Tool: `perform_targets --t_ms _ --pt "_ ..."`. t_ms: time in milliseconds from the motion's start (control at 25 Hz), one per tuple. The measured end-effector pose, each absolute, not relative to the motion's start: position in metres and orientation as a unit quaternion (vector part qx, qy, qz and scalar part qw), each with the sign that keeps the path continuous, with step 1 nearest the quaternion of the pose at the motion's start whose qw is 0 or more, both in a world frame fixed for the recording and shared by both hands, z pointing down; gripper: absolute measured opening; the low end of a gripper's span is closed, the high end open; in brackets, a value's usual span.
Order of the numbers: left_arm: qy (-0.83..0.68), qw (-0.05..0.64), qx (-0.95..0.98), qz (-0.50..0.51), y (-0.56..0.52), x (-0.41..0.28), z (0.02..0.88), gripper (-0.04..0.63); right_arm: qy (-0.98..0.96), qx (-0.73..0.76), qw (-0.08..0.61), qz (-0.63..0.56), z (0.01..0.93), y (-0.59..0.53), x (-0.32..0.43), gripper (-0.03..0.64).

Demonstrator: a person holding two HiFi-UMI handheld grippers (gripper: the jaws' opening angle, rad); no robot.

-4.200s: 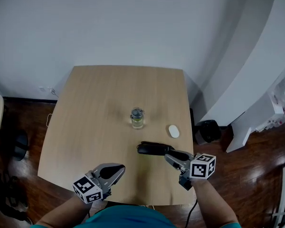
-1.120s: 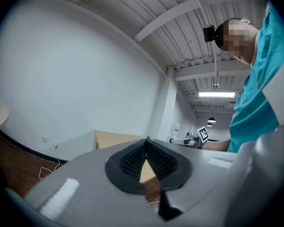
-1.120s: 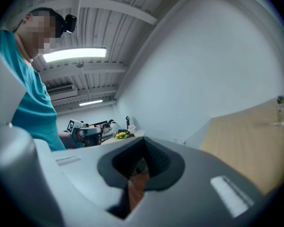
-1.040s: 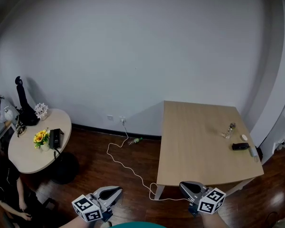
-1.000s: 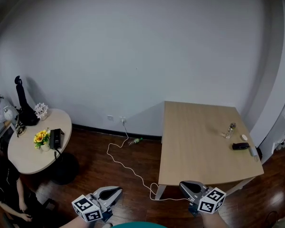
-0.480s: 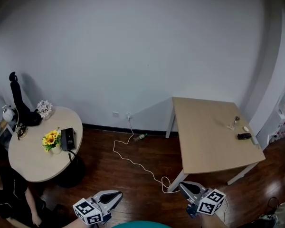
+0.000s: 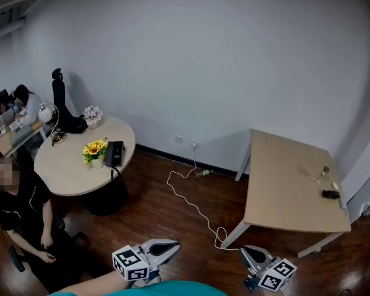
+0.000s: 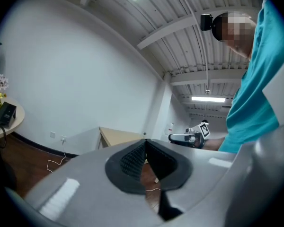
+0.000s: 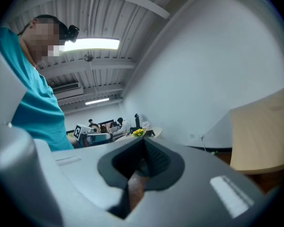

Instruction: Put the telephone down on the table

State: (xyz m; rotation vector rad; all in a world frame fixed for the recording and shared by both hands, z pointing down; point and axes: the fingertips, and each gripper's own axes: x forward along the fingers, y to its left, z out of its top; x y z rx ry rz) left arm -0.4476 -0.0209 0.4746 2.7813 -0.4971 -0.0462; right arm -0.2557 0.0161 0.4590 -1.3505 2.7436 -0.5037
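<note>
Now the telephone (image 7: 330,194), a black handset, lies on the square wooden surface (image 7: 283,177) at the far right of the room. It is close to that surface's right edge and well apart from both claws. Just beyond it sit a small white mouse (image 7: 336,186) and a small clear bottle (image 7: 324,173), each apart from the handset.

A white cable (image 7: 194,205) snakes over the dark wooden floor (image 7: 160,208) from a wall socket (image 7: 194,143) toward the surface's near left leg.

The 2 claws are low at the near edge of the head view, over the floor and pointing roughly level. The left claw (image 7: 172,247) is held on the left, and its own view shows the left claw (image 8: 145,145) with its dark ribbed pads pressed together at the tip and nothing between them. The right claw (image 7: 246,251) is nearer the square surface. Its own view shows the right claw (image 9: 143,145) drawn together the same way, also empty. Each claw's view catches the other claw out to the side, beside the person's teal shirt (image 8: 255,93).

Far to the left stands a round surface (image 7: 68,171) carrying yellow flowers (image 7: 94,148), a black boxy device (image 7: 114,153) and white flowers (image 7: 92,113). A person in black (image 7: 18,208) sits at its near left side.
</note>
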Motion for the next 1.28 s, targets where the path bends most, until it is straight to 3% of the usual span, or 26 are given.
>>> perform_targets --t_ms 760,1280 --pt "-0.177 0.158 0.971 -0.021 0.008 -0.507 0.474 0.005 0.892 -0.428 -0.018 -0.146 0.468 0.044 -0.339 0.000" --pt "-0.173 0.167 0.970 -0.029 0.018 -0.508 0.476 0.005 0.891 -0.428 -0.026 -0.152 0.471 0.053 -0.338 0.000"
